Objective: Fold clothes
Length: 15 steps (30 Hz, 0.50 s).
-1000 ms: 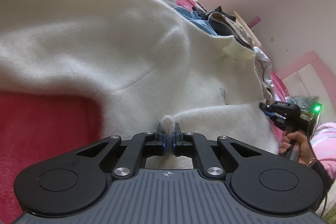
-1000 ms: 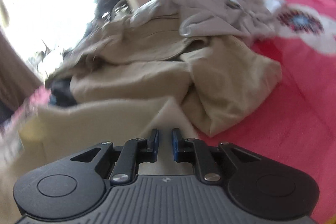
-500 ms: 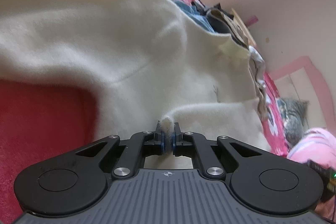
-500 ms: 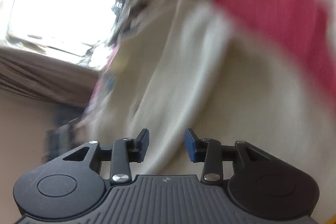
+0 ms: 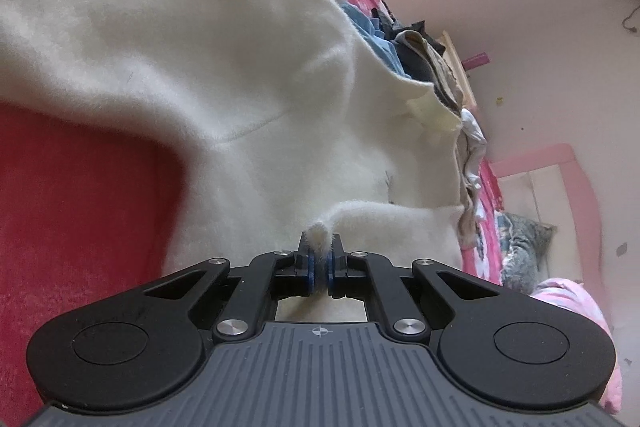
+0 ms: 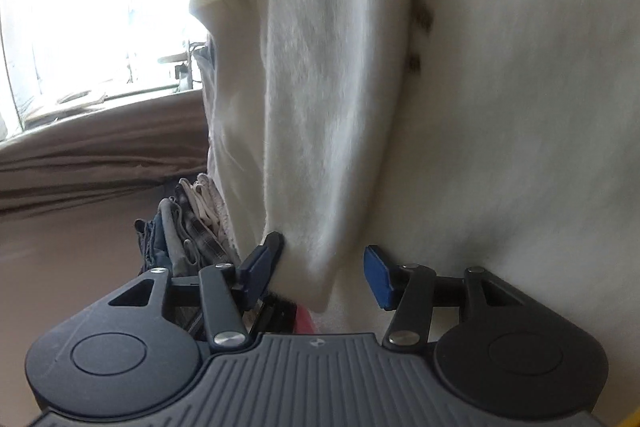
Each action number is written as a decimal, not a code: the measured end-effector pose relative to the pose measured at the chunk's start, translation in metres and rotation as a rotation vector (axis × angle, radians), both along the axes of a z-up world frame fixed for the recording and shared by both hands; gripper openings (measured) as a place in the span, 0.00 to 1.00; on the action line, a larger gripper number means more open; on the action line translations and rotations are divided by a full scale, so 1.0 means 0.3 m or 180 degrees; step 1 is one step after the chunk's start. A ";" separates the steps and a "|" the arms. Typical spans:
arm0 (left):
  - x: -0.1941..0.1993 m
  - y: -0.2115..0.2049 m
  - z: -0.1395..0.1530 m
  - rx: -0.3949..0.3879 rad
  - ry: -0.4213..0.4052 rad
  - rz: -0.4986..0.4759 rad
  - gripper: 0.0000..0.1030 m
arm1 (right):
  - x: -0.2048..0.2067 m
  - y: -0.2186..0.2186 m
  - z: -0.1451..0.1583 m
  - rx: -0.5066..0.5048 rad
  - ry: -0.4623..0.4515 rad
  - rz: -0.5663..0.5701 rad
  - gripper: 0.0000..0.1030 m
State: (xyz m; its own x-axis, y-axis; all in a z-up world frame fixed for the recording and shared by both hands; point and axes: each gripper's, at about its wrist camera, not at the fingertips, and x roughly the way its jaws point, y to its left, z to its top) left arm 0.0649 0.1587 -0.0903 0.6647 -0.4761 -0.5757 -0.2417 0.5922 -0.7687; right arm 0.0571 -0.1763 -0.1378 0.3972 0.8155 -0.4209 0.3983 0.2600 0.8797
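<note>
My left gripper [image 5: 319, 259] is clenched on a fluffy corner of the white fleece garment [image 5: 224, 75], which lies spread across the red bedspread [image 5: 72, 195] toward the clothes pile [image 5: 420, 55] at its far edge. My right gripper [image 6: 320, 267] has its jaws opening, a fold of the same fleece between them — not yet pinched. The risk: closing on that thick fold may catch two layers, or only fuzz, and slip. The blurred right view probably hides the true edge.
</note>
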 end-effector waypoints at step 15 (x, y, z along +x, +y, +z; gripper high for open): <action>0.009 0.020 -0.051 -0.0128 0.0123 0.0032 0.04 | -0.052 0.191 -0.045 -0.0132 -0.0007 -0.0241 0.24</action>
